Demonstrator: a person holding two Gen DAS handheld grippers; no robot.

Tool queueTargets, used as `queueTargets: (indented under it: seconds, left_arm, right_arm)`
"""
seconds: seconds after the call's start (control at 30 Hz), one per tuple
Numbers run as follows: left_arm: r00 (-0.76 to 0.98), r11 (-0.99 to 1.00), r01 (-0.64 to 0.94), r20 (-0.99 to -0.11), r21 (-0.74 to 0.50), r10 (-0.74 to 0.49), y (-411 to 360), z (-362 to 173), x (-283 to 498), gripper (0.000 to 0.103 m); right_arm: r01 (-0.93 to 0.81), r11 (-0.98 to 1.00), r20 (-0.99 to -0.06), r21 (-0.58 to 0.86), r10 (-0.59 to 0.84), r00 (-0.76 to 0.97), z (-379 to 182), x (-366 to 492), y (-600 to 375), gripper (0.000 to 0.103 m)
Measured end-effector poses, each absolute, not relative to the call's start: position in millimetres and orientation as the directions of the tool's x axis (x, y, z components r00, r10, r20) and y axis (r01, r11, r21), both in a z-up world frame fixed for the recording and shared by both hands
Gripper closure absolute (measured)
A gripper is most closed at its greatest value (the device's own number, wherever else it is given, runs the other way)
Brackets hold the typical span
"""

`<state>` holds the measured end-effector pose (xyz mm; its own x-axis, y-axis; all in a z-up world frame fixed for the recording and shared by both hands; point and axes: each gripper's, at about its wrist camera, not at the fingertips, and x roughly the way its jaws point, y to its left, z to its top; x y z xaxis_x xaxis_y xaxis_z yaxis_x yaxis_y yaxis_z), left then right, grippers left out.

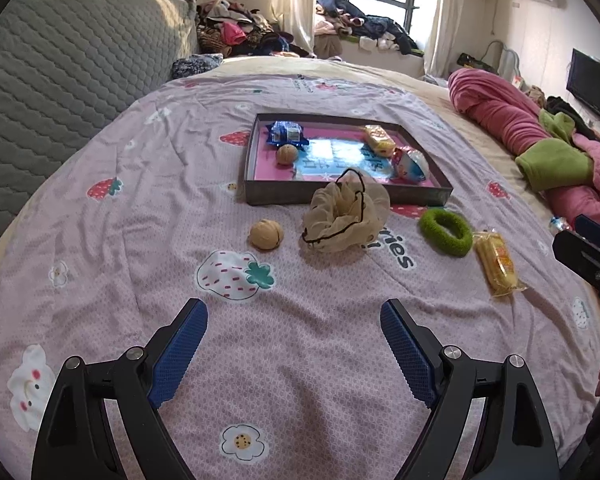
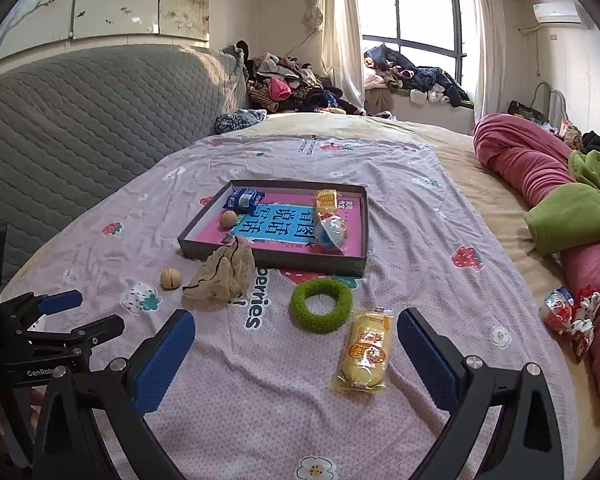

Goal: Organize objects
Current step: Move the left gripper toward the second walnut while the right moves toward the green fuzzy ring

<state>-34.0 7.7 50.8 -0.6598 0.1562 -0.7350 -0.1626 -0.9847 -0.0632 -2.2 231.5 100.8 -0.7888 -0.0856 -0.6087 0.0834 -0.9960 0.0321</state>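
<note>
The left hand-held gripper [image 1: 294, 312] points downward, jaws wide, empty; the right hand-held gripper [image 2: 296, 322] likewise.

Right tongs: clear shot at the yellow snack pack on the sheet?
Probably yes. The right tongs are open, and the yellow snack pack lies flat just ahead between them; only the green ring sits close by.

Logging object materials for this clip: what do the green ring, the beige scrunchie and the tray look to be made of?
Green ring: fuzzy, matte, pile-like surface, probably plush or terry fabric.
Beige scrunchie: thin, semi-sheer gathered fabric with dark edging, likely chiffon or mesh.
Tray: straight thin walls, dull grey outside, glossy printed pink floor, probably cardboard, though not certain.
</note>
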Motion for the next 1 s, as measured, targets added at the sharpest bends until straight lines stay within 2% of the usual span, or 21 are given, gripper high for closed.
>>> queueTargets:
  seconds: [1.0]
  left_arm:
    - [-0.638,-0.985,-0.161,-0.754,-0.069,0.157,0,29,-60,0.014]
  right_arm:
    - [0.089,-0.996,-0.644,-0.021,-0.055,-0.763,75,-21,225,0.001]
